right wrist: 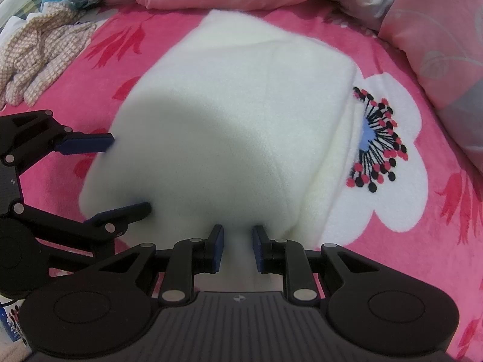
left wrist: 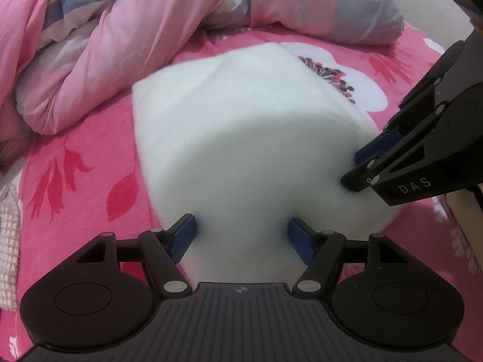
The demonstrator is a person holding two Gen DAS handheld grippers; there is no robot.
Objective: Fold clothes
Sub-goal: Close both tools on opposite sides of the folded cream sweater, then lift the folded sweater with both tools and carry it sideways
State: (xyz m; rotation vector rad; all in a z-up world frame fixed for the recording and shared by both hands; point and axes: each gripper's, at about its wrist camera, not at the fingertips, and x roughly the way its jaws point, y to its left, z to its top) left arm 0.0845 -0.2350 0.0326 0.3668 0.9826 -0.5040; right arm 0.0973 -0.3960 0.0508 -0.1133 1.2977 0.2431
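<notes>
Two grippers meet the folded, fluffy white knit garment (right wrist: 229,120) lying beside the pink bedspread's big white flower (right wrist: 401,187): the left gripper (left wrist: 241,235) straddles its near edge, jaws wide; the right gripper (right wrist: 238,247), jaws narrow, pinches that thick edge. Soft, light, floppy, it likely handles best gripped at corners.

bunched quilt (left wrist: 99,45) blocking far side, checked cloth (right wrist: 39,51) leftward

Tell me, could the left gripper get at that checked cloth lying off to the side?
Probably yes. The left gripper is busy at the white garment, but only bare pink bedsheet lies between it and the checked cloth.
</notes>
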